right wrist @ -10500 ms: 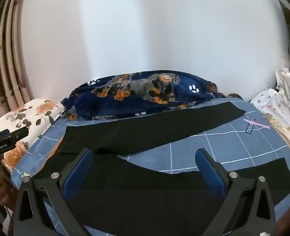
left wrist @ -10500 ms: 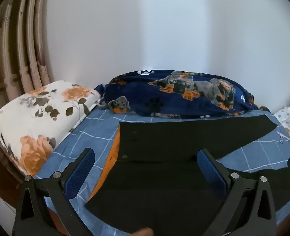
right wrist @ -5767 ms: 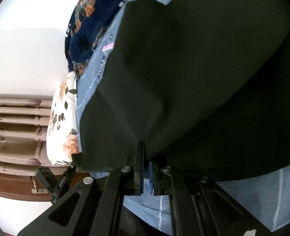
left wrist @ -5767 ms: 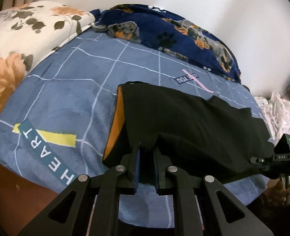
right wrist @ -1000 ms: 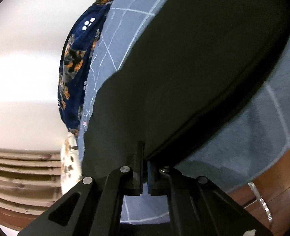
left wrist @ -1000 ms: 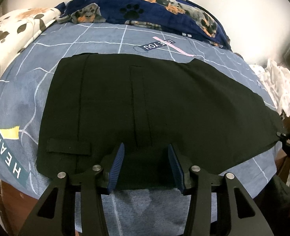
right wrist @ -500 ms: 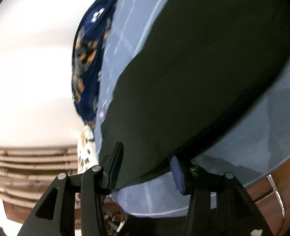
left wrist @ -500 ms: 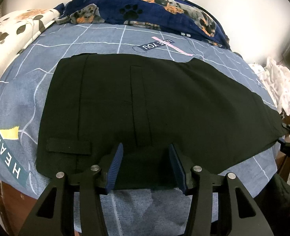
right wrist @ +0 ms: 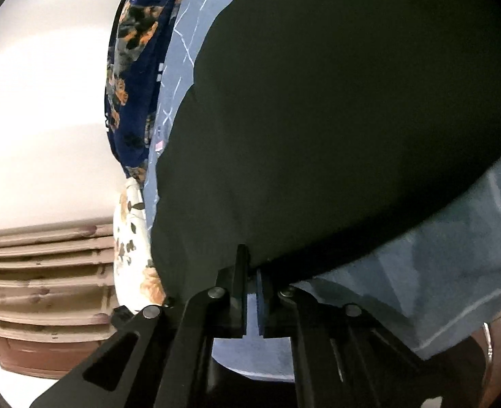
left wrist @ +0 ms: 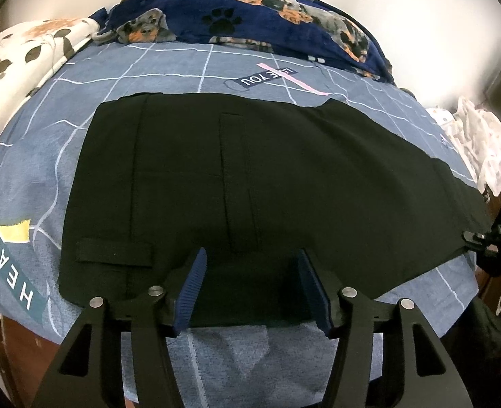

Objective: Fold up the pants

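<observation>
Left wrist view: we find the black pants (left wrist: 250, 183) lying flat on the blue grid-patterned bed sheet (left wrist: 39, 156), legs laid one over the other, running along the near edge of the bed. The waistband end lies toward the left, near the floral pillow (left wrist: 16, 51); the hem end reaches the right edge of the bed. The left gripper (left wrist: 255, 289) stands wide, its blue pads either side of the near edge of the cloth with nothing between them; it holds nothing. At the far right of this view the right gripper (left wrist: 488, 238) sits at the hem corner. A dog-print blanket (left wrist: 250, 17) is bunched along the far edge of the bed, well apart from the pants.

Right wrist view: the right gripper (right wrist: 250, 278) has its fingers drawn narrow, and dark fabric of the pants (right wrist: 335, 119) meets them at the tips. We judge it is pinching the hem, though the contact itself is shadowed.

Handling assessment: we judge the cloth light, soft and limp, with no stiffness to carry a fold unaided; a single hold would let it sag and skew. The doubled layers may slide over one another. We recommend taking hold at the corners, both layers together: the hem corner on the right and the near waistband corner on the left
</observation>
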`<act>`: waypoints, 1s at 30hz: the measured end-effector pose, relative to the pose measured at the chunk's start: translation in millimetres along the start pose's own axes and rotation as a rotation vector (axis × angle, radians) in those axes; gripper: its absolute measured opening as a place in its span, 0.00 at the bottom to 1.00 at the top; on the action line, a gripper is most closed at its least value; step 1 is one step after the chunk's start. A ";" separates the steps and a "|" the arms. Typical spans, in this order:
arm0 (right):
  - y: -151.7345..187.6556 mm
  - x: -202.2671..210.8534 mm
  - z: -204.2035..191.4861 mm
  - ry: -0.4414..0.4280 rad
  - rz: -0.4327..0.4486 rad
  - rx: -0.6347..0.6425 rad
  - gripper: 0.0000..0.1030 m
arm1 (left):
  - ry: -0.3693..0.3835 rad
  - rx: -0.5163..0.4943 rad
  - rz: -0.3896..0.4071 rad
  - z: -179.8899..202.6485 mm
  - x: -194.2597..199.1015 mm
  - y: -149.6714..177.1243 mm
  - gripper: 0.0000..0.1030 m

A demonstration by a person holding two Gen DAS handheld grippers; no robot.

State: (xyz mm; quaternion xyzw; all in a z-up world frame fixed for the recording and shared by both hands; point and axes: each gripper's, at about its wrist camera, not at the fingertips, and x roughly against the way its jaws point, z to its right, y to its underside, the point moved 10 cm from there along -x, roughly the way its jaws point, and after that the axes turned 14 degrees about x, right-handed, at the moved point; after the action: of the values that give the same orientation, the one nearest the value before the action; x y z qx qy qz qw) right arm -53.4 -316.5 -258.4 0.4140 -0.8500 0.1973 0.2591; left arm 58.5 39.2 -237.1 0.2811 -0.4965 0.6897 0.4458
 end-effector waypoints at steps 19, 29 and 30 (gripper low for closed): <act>-44.9 138.2 69.4 0.074 0.284 -0.098 0.34 | -0.003 -0.023 0.009 3.7 -1.9 3.1 0.63; -89.7 316.7 204.9 0.216 0.669 -0.257 0.45 | 0.021 0.033 0.002 1.8 -1.0 -0.5 0.64; -93.9 318.8 208.2 0.199 0.676 -0.254 0.48 | 0.016 0.029 0.002 2.3 -1.4 -0.4 0.64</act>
State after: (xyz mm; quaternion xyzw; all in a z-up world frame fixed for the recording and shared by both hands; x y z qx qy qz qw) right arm -202.2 -677.1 -218.6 0.0533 -0.9272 0.2040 0.3097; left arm 59.4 36.6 -237.2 0.2816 -0.4830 0.6997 0.4448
